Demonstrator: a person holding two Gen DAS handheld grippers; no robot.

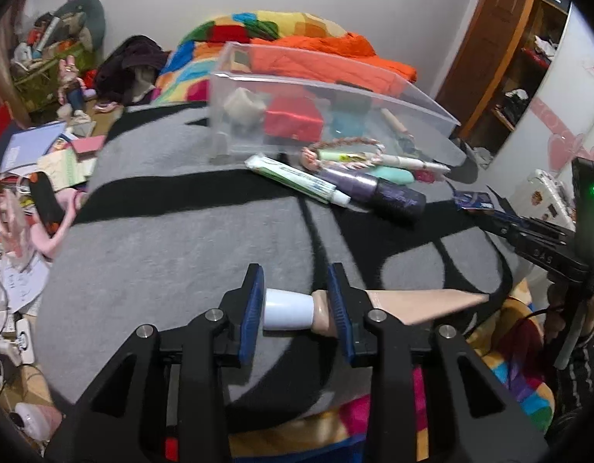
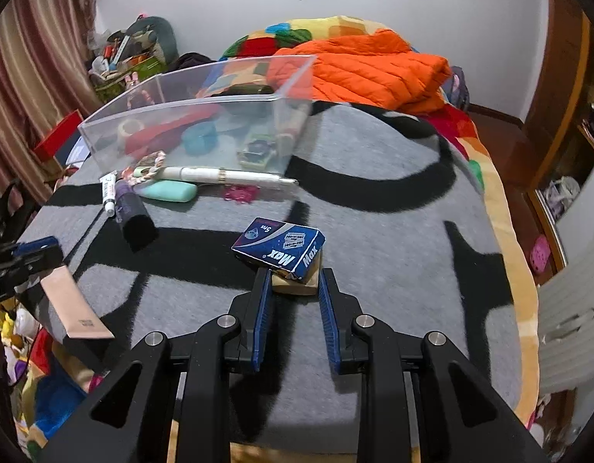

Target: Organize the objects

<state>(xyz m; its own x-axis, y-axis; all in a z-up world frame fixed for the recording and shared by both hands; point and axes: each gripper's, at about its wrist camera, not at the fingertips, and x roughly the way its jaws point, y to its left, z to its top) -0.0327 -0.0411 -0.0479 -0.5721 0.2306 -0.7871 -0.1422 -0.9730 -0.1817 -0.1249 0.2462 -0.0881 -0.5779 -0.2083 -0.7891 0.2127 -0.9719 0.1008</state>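
Observation:
My left gripper (image 1: pixel 297 305) is shut on a beige tube (image 1: pixel 420 303) with a white cap (image 1: pixel 289 308), held crosswise over the grey blanket (image 1: pixel 173 254). In the right wrist view the beige tube (image 2: pixel 75 305) hangs from it at the left edge. My right gripper (image 2: pixel 294 283) is shut on a blue razor-blade box (image 2: pixel 281 245), gripping its near end just above the blanket. Farther off stands a clear plastic bin (image 2: pixel 181 98) that holds several items. In front of it lie a white pen (image 2: pixel 219 173), a mint case (image 2: pixel 167 191), a purple bottle (image 2: pixel 132 216), a small white tube (image 2: pixel 108 193) and a braided bracelet (image 2: pixel 150 164).
An orange jacket (image 2: pixel 366 65) lies on the colourful quilt behind the bin. Beside the bed on the left sit piles of papers and toys (image 1: pixel 46 162). A wooden door and shelves (image 1: pixel 501 58) stand at the right. The blanket's near edge drops off just below both grippers.

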